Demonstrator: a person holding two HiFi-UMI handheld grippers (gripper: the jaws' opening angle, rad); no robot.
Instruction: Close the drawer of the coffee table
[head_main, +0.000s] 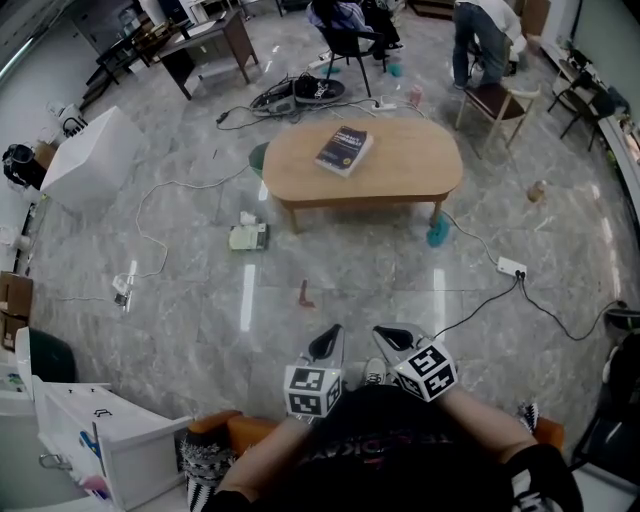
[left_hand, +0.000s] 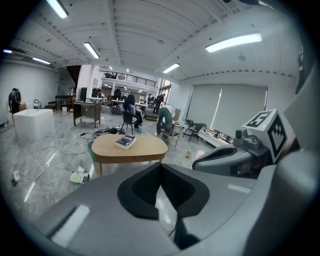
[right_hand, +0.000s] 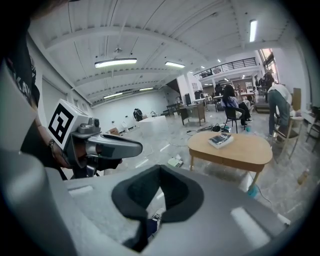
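Note:
The oval wooden coffee table (head_main: 400, 165) stands a few steps ahead on the marble floor, with a dark book (head_main: 345, 150) lying on it. Its front apron looks flush; I cannot make out a drawer sticking out. Both grippers are held close to the person's body, well short of the table. My left gripper (head_main: 325, 345) is shut with nothing in it, and so is my right gripper (head_main: 395, 338). In the left gripper view the table (left_hand: 145, 147) lies beyond the closed jaws (left_hand: 160, 165). The right gripper view shows the table (right_hand: 245, 147) to the right of its closed jaws (right_hand: 160, 167).
A power strip (head_main: 511, 267) and cables trail across the floor right of the table. A paper packet (head_main: 248, 237) and a small brown item (head_main: 305, 293) lie before it. A white block (head_main: 85, 155) stands left, a white drawer unit (head_main: 100, 440) near left, a chair (head_main: 495, 100) and people behind.

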